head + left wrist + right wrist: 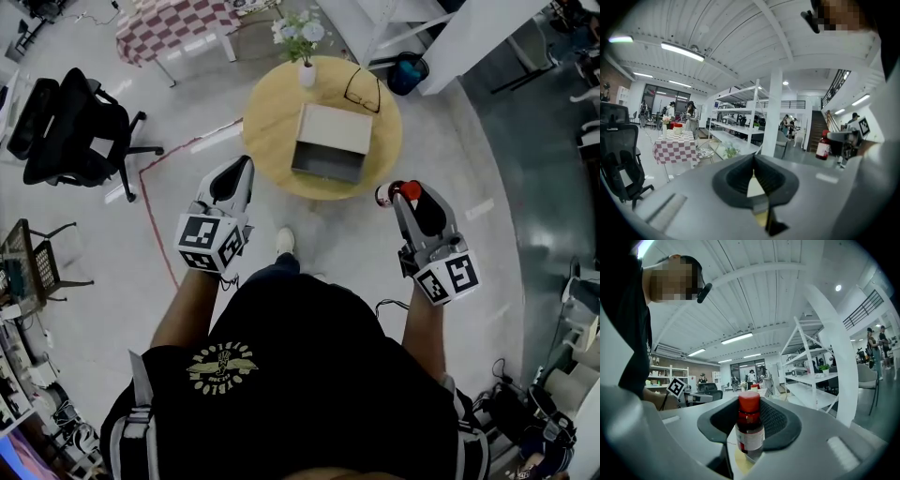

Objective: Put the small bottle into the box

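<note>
A small bottle (750, 430) with a red cap and dark red contents stands upright between the pads of my right gripper (751, 420), which is shut on it. In the head view the bottle (387, 194) hangs over the floor just off the near right edge of the round wooden table (272, 117). An open cardboard box (327, 170) sits on the middle of that table. My left gripper (238, 172) hovers near the table's near left edge, its jaws together with nothing between them. The left gripper view also shows the bottle (823, 146) off to the right.
A white vase with flowers (307, 71) and a pair of glasses (363, 90) lie on the table's far side. A black office chair (66, 127) stands at the left, a checkered table (173, 23) beyond it. Red tape (159, 225) marks the floor.
</note>
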Demonstrator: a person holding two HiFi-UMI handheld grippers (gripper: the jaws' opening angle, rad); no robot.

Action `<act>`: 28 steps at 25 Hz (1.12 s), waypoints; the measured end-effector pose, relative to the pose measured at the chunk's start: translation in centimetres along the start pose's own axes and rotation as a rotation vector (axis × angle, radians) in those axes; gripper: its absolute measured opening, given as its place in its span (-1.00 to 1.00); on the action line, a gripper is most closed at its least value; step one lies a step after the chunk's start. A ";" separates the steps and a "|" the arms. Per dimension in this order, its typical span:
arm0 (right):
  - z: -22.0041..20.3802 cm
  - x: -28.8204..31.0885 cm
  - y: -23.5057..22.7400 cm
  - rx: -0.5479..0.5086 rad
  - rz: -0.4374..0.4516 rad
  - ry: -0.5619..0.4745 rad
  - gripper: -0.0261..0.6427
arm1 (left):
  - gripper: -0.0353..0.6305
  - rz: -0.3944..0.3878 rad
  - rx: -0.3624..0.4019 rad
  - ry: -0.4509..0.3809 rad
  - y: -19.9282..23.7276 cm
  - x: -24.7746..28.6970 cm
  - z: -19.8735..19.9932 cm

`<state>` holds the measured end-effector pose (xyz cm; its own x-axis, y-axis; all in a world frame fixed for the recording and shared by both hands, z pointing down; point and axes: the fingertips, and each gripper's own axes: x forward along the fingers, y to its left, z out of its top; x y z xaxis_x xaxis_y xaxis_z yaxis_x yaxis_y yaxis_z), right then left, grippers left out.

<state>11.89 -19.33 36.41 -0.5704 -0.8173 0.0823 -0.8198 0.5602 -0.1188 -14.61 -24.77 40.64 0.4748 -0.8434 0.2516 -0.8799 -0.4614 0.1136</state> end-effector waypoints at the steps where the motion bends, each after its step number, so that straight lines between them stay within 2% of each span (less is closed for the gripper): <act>1: 0.3 0.5 0.1 -0.009 -0.002 0.001 -0.48 | -0.89 -0.002 -0.002 -0.008 0.6 0.2 0.3; 13: 3.2 8.9 1.2 -0.104 -0.026 0.024 -0.48 | -0.89 -0.064 -0.009 -0.071 7.0 4.3 2.8; 17: 2.6 9.7 1.5 -0.061 -0.024 0.034 -0.48 | -0.89 -0.105 -0.014 -0.053 6.8 5.4 1.8; 21: 1.2 10.4 0.9 -0.117 -0.037 0.089 -0.48 | -0.89 -0.148 0.000 -0.014 5.8 7.1 0.4; 28: -2.7 11.5 -1.6 -0.054 -0.022 0.121 -0.48 | -0.89 -0.165 0.015 0.048 3.6 10.1 -1.6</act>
<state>6.53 -29.30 40.18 -0.5514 -0.8089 0.2039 -0.8319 0.5513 -0.0624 -13.00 -34.51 45.07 0.6106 -0.7420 0.2768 -0.7897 -0.5967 0.1424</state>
